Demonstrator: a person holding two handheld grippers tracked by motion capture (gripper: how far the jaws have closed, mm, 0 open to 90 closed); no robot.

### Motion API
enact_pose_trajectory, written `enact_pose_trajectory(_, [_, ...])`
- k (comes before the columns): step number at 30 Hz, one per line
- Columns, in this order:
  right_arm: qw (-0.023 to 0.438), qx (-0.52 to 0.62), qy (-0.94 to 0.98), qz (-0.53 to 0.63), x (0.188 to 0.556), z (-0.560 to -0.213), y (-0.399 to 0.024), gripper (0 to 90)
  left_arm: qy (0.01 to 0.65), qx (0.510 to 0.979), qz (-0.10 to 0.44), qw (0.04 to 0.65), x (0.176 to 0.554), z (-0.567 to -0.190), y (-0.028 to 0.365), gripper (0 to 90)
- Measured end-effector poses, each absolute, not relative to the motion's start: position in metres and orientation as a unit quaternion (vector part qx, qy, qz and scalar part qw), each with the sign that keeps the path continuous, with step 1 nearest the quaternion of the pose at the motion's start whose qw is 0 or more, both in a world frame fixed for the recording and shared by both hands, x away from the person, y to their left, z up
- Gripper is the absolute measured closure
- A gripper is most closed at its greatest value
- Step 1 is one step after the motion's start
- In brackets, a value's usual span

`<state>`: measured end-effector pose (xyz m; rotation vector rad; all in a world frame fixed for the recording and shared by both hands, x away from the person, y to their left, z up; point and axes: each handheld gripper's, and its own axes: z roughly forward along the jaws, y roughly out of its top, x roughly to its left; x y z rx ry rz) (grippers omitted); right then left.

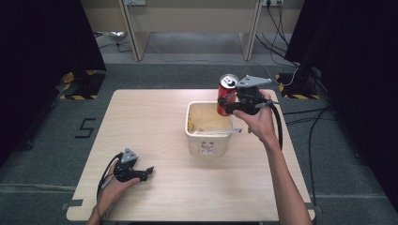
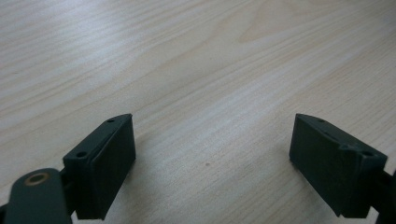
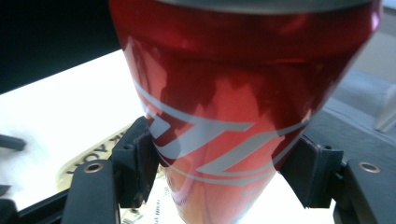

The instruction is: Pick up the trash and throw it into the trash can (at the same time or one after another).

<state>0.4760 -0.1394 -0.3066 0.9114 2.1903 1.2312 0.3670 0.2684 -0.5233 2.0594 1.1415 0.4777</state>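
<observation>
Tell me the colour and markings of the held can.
Red drink can with silver-white swooshes, clearest in right gripper view.

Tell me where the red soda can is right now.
In the high view, the red aluminium soda can is held off the table in the right claw, above the far right corner of the cream plastic bin.

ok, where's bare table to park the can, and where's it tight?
Bare wood: the whole far-left of the table, between its left edge and the cream bin; also the near-centre strip between the left tongs and the person's right forearm. Tight: around the bin, where the right tongs hold the red can above its far-right corner.
</observation>
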Motion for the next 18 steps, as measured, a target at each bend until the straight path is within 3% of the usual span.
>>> enact_pose_trajectory(18, [0.186, 0.325, 0.809, 0.454, 0.498, -0.326, -0.139, 34.1, 0.443, 0.799, 0.185, 0.361, 0.367, -0.523, 0.268, 13.8])
